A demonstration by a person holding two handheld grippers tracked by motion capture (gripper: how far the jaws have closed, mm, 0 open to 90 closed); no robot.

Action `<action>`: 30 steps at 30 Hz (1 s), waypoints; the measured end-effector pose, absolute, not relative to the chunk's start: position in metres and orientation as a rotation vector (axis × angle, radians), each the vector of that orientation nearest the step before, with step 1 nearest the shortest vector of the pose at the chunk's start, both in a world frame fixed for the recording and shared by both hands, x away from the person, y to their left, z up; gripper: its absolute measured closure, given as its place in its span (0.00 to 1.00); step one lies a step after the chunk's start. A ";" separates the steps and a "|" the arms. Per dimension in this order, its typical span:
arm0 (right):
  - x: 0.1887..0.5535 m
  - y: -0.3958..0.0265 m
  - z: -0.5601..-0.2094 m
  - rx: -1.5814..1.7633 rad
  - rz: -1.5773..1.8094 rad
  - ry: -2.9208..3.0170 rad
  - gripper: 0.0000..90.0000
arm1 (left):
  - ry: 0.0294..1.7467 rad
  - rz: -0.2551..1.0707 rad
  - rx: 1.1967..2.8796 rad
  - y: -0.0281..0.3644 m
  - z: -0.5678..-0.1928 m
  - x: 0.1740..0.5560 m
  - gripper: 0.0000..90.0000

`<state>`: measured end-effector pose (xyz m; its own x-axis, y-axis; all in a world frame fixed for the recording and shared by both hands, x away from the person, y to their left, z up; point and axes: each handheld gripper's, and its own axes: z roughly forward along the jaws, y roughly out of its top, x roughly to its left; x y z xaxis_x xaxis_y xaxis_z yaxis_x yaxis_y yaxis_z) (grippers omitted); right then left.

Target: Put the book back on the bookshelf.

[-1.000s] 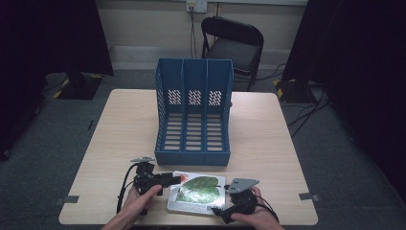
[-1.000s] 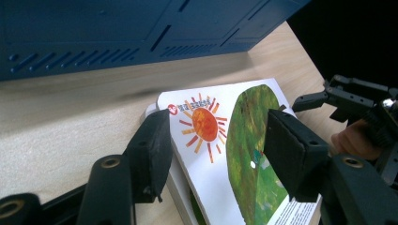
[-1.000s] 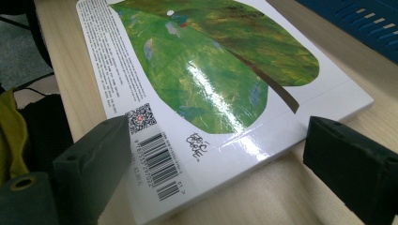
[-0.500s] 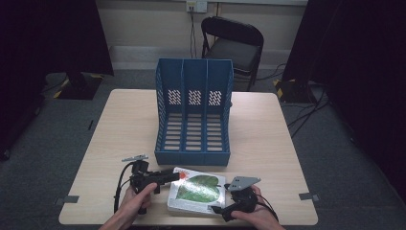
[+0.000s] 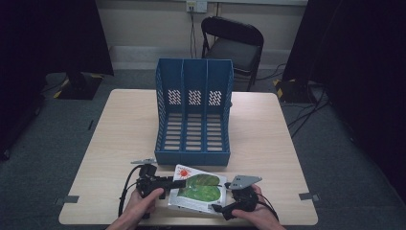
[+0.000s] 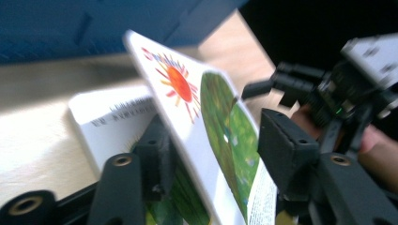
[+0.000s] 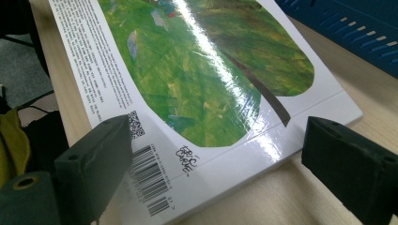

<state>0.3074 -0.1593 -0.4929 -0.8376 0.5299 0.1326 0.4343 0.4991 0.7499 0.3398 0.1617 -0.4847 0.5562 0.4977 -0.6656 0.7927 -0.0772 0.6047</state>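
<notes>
At the bottom centre of the high view, a glossy picture book point(image 5: 198, 191) lies on the tabletop point(image 5: 268, 143) between two hands; it looks light, stiff and slippery, best taken by an edge near the spine. The left tool point(image 6: 211, 154) has just been closing its jaws around the lifted cover without yet pinching it, while the right tool point(image 7: 211, 154) hangs apart over the barcode corner. Beyond stands a blue file rack point(image 5: 194, 112).

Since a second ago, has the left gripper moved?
Yes. The left gripper has edged rightward along the blue file rack's front, onto the book's lifted cover.
</notes>
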 end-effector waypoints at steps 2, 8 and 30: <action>0.307 -0.159 -0.493 0.838 1.252 2.618 0.09 | 1.073 -0.316 1.791 0.156 -0.486 0.341 0.51; 0.307 -0.158 -0.493 0.832 1.251 2.618 0.09 | 1.061 -0.323 1.856 0.151 -0.491 0.343 0.55; 0.311 -0.156 -0.492 0.804 1.255 2.613 0.14 | 0.956 -0.449 1.890 0.146 -0.494 0.344 0.70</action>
<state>0.3114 -0.1555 -0.4921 -0.8491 0.5173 0.1066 0.4066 0.5114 0.7571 0.3442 0.1455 -0.4938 0.6289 0.4292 -0.6483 0.7730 -0.2557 0.5806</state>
